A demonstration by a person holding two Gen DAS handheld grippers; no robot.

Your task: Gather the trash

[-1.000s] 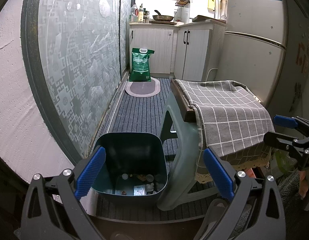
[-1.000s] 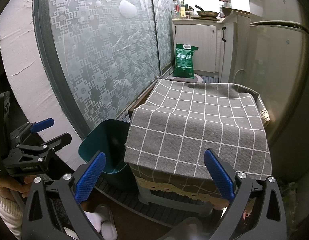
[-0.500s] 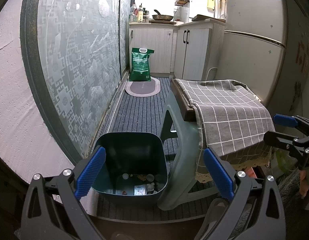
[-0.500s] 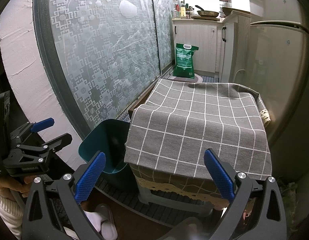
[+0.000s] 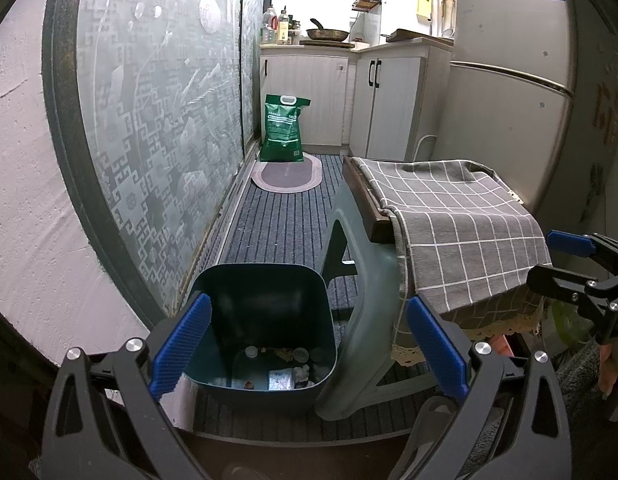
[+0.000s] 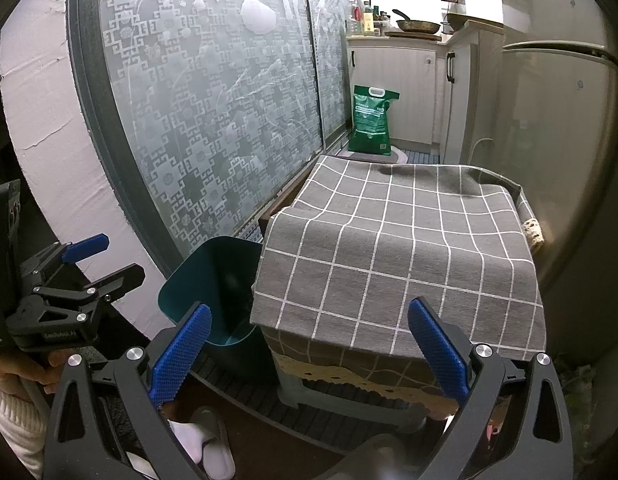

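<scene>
Narrow kitchen passage, striped floor mat (image 5: 277, 220), frosted patterned sliding door (image 5: 149, 120) along the left side.

Left gripper (image 5: 307, 344): jaws spread wide, nothing between the blue pads (image 5: 181, 344). Hovers just above and in front of the dark green bin (image 5: 265, 292). Right gripper (image 6: 307, 344): likewise spread, empty, aimed over the near edge of the grey checked cloth (image 6: 405, 248).

Bin stands on the mat, between the sliding door and the grey plastic stool (image 5: 365, 320), close against the stool's leg. Trash (image 5: 283, 372) lies on the bin's bottom: 2 or 3 small round caps, a pale wrapper, crumbs; finer detail too small to tell.

Cloth drapes over a dark wooden board (image 5: 365, 208) that rests on the stool; lace trim hangs at its lower hem. Cloth top bare.

Person's hand (image 6: 25, 364), white knit cuff, grips the left gripper's handle in the right wrist view. White slipper (image 6: 205, 448) below.

Farther off: green handled bag (image 5: 283, 128) upright behind an oval rug (image 5: 287, 174), white cabinets (image 5: 365, 100), fridge (image 5: 509, 80) on the right, pan (image 5: 327, 33) on the counter.
</scene>
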